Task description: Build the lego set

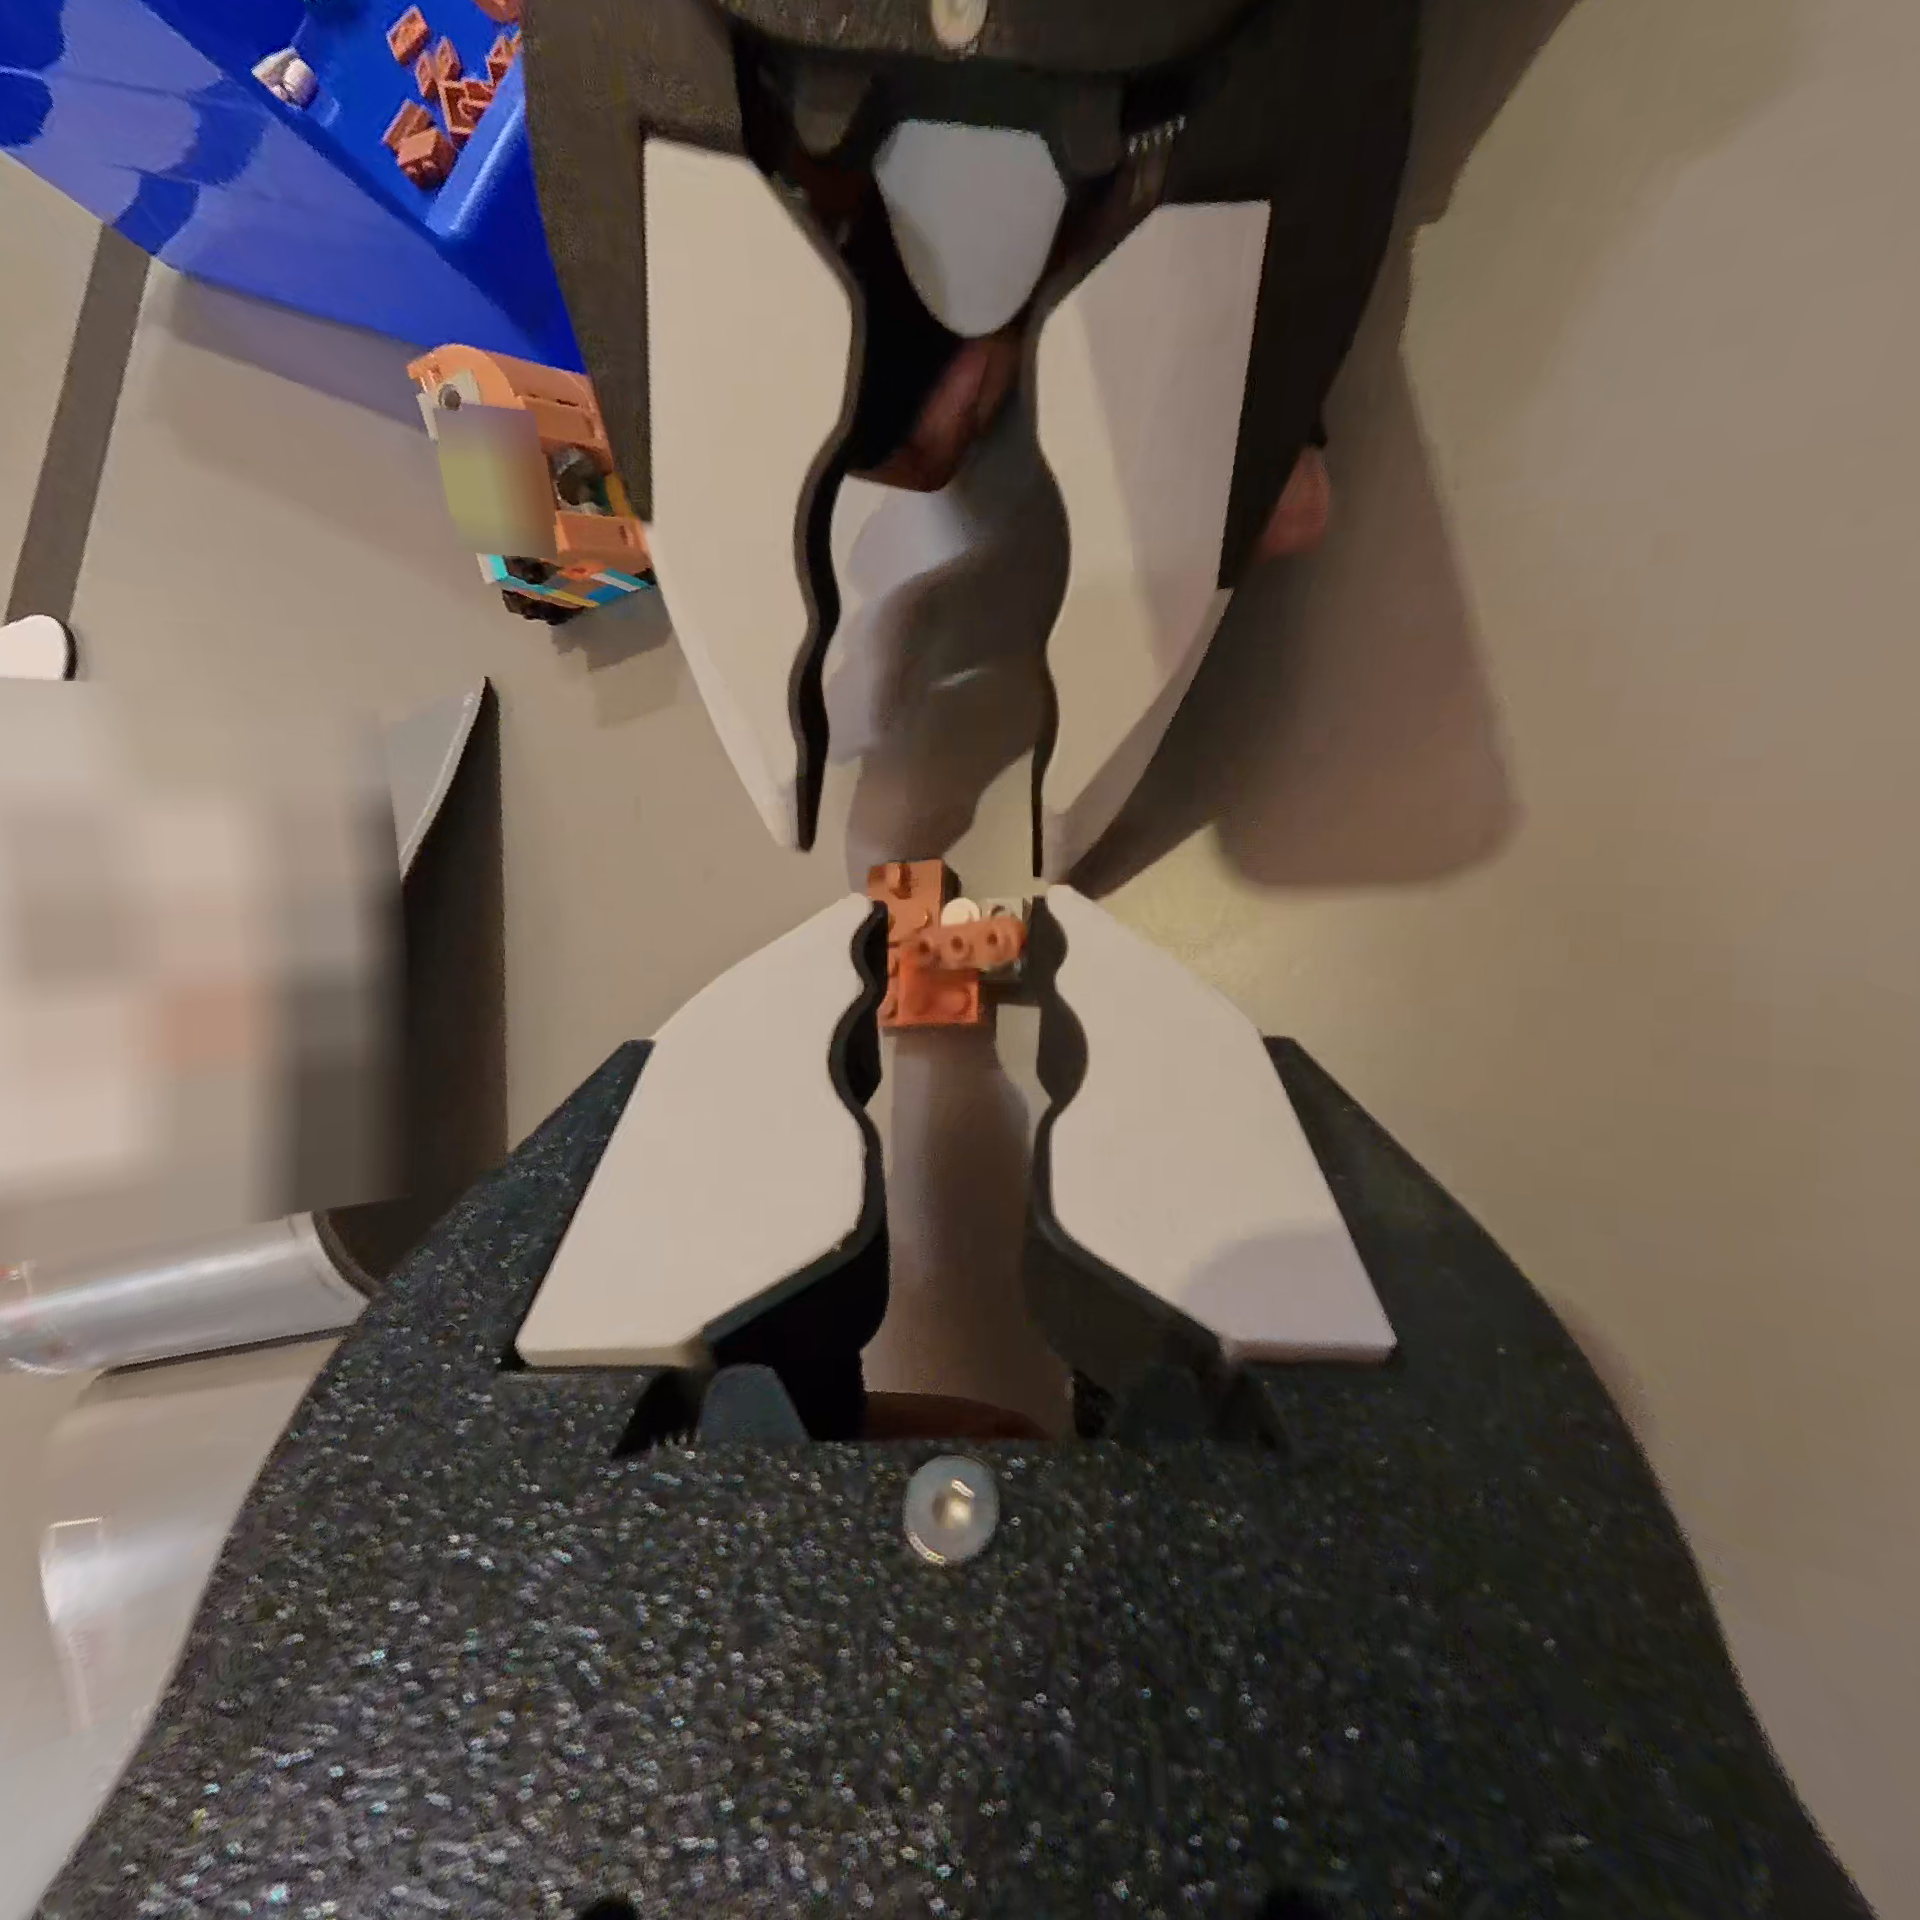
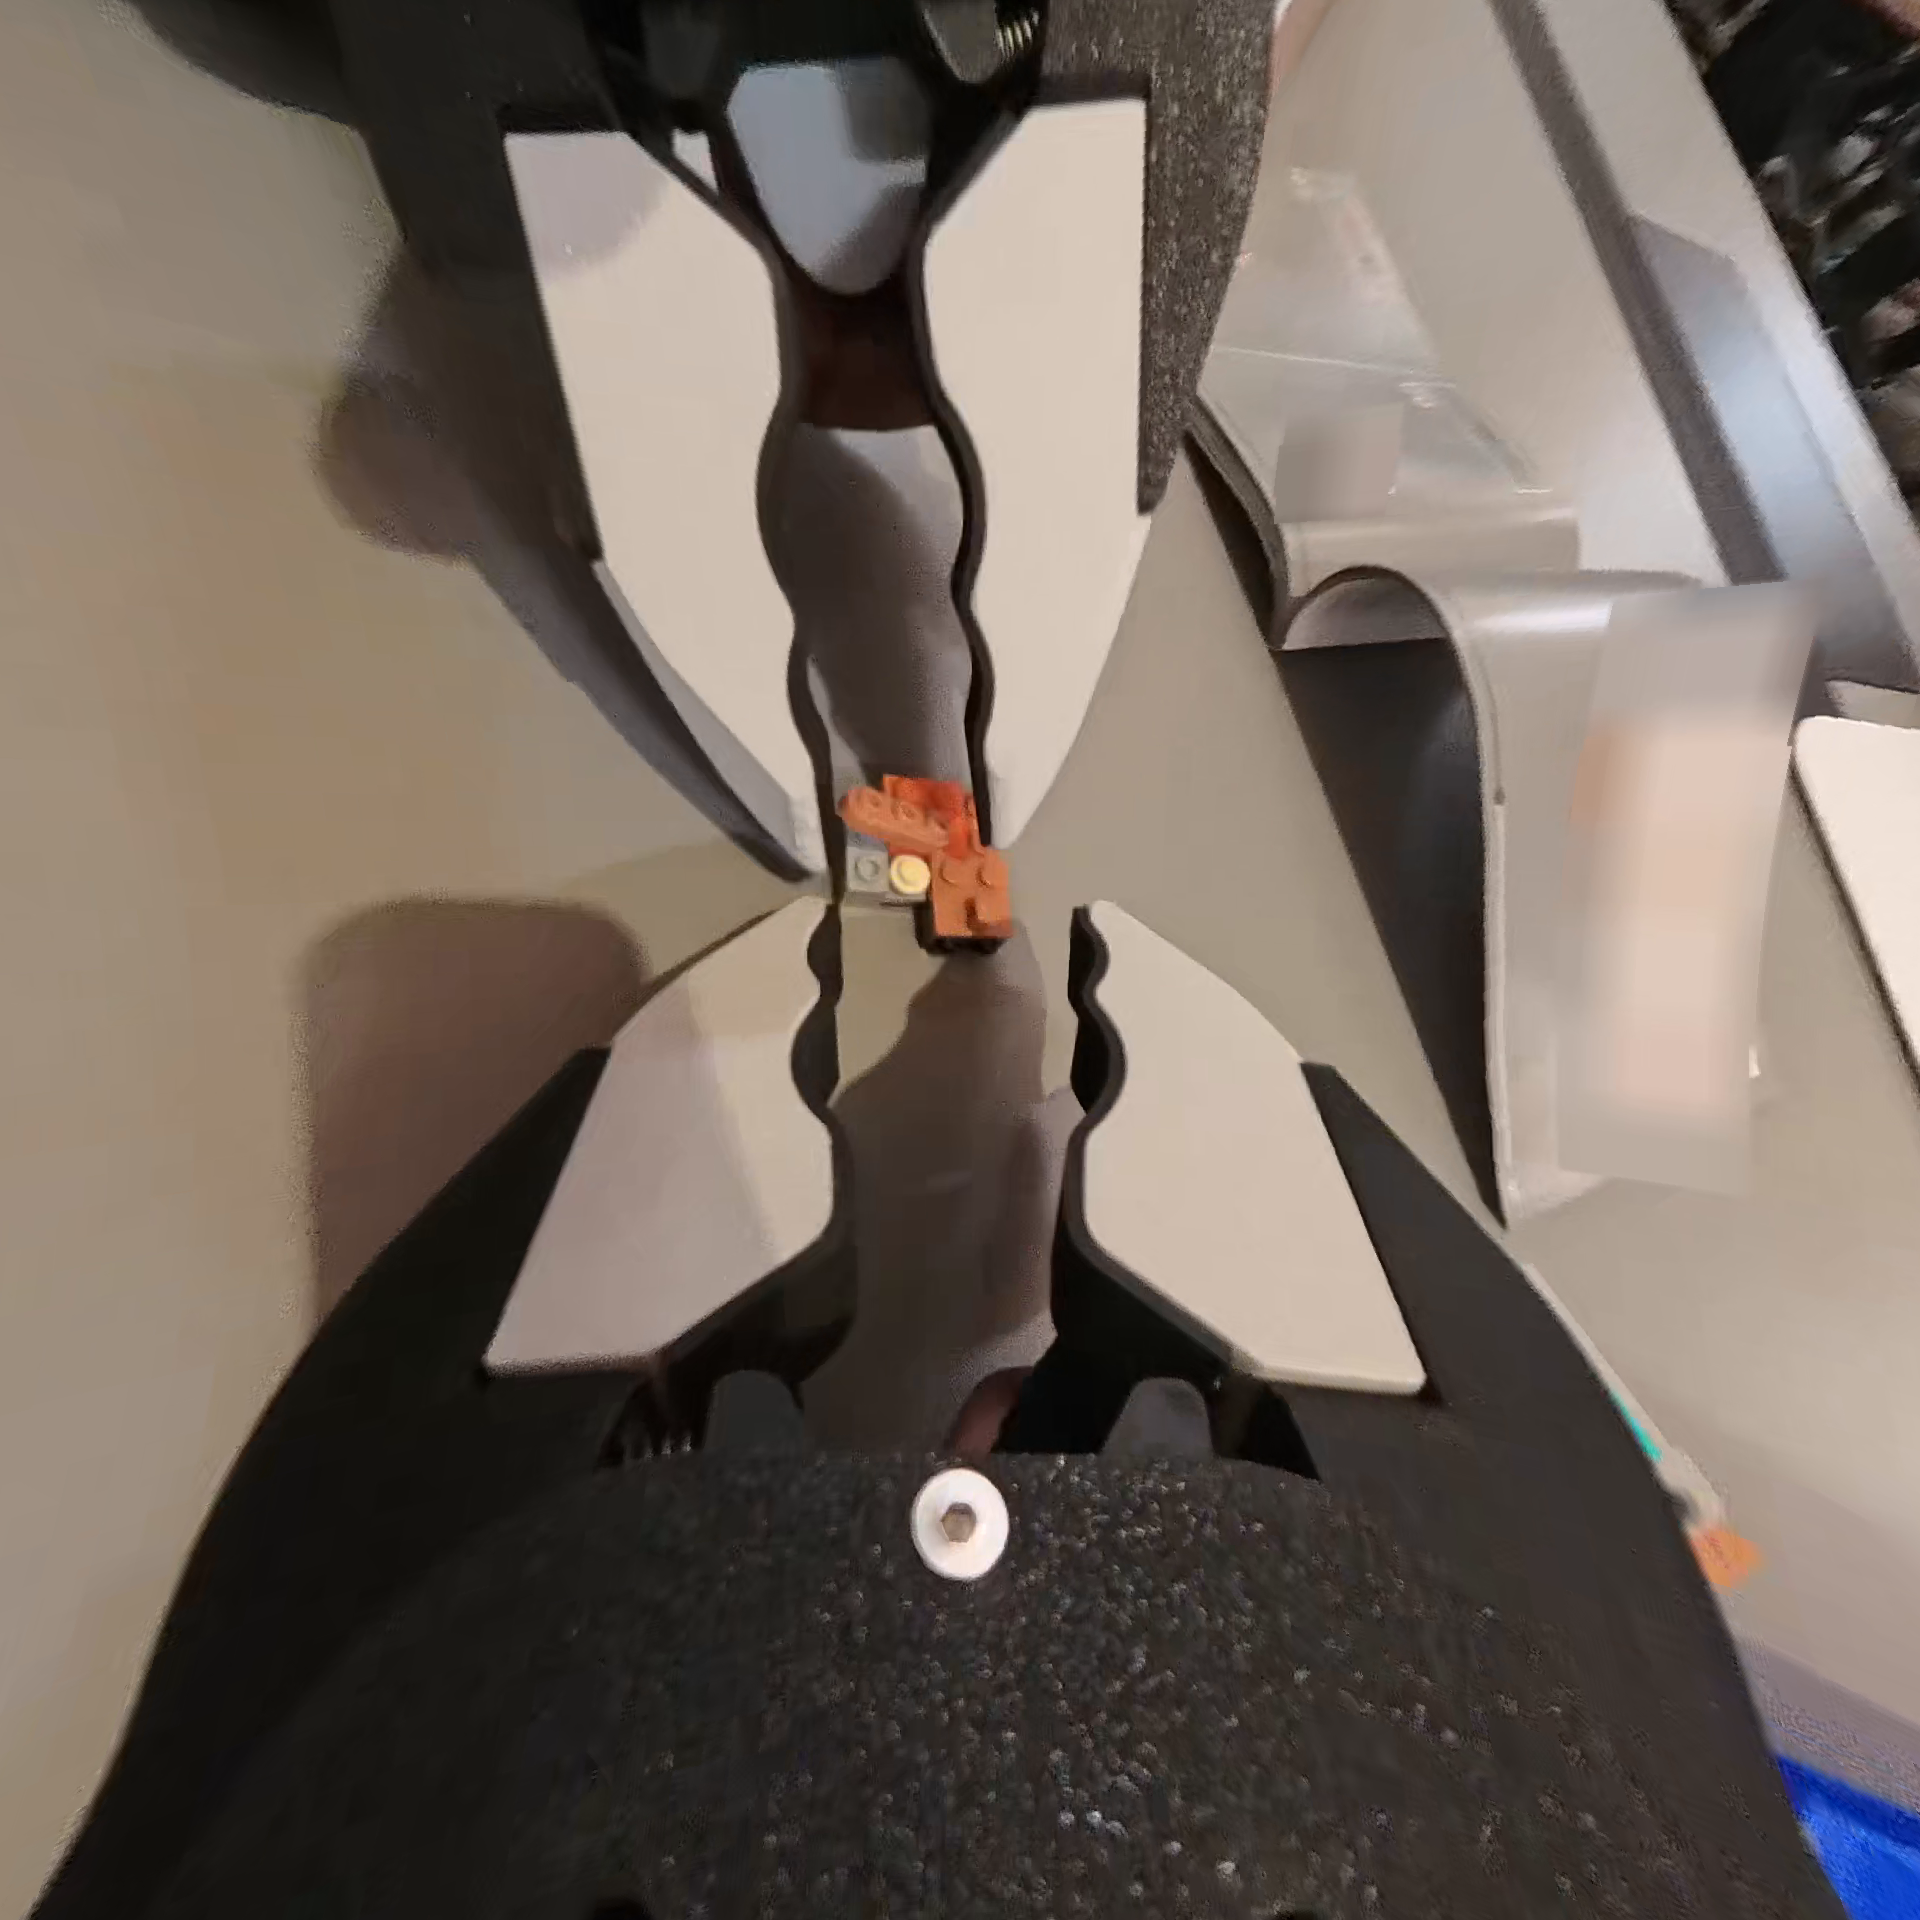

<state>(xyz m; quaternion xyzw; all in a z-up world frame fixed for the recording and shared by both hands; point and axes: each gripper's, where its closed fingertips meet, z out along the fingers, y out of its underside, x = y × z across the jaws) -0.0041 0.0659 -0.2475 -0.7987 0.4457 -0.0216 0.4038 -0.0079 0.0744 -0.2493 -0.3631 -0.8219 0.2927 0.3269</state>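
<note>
My left gripper (image 1: 961, 909) is shut on a small lego assembly (image 1: 930, 997) of orange-brown plates with a grey piece and a pale round stud. It holds the assembly above the beige table (image 1: 1662, 935). My right gripper (image 2: 951, 920) is open and faces the left gripper (image 2: 902, 842) tip to tip. The brown end of the assembly (image 2: 971, 894) sticks out toward the gap between the right gripper's fingers, just short of them. In the left wrist view the right gripper (image 1: 925, 852) comes in from the top, jaws apart.
A blue bin (image 1: 312, 208) with several loose orange bricks stands at the back left. A partly built orange lego model (image 1: 582, 416) sits beside it. An open booklet (image 2: 1455, 468) and a clear plastic bag (image 1: 156, 1299) lie on the left gripper's side.
</note>
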